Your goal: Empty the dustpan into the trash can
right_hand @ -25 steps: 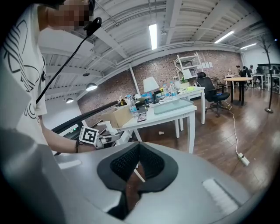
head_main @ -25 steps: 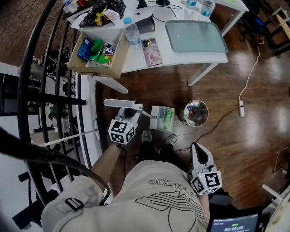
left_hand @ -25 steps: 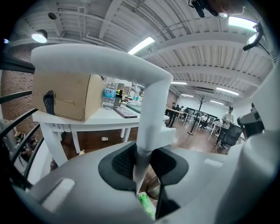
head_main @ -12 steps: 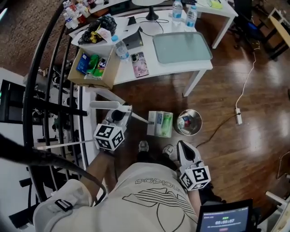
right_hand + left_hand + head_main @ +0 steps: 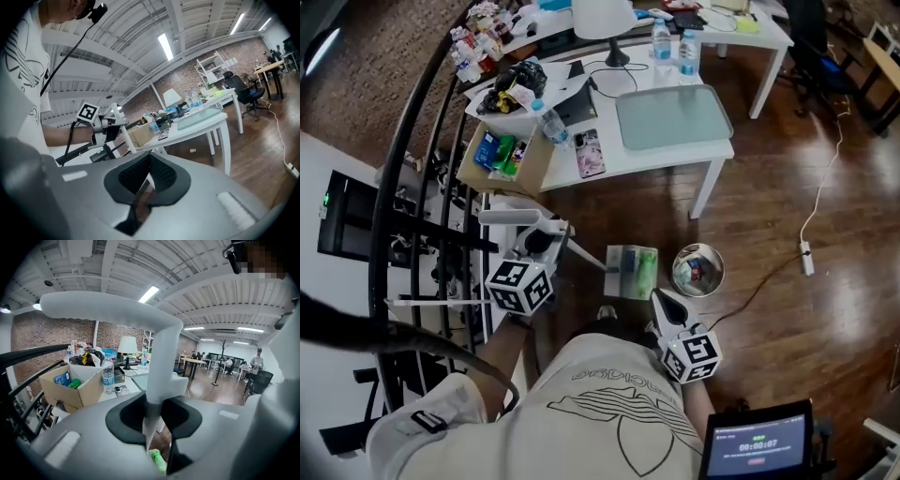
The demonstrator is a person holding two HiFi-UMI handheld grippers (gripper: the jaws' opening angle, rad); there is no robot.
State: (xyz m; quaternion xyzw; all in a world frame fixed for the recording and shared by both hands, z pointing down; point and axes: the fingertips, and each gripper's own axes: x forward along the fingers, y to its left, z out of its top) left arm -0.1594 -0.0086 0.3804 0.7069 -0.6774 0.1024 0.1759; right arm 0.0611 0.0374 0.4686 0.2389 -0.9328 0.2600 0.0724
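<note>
Left tool (image 5: 551,236) clamped on dustpan handle (image 5: 511,217), adidas shirt (image 5: 600,422)

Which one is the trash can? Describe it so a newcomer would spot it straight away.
Start at the white table at the top of the head view. On the wooden floor just below its front leg stands the trash can, right of the dustpan. It is the only round, shiny metal container there; the dustpan is flat and rectangular.

White table (image 5: 623,159), cardboard box (image 5: 534,159), water bottle (image 5: 551,122), lamp (image 5: 605,17)
</note>
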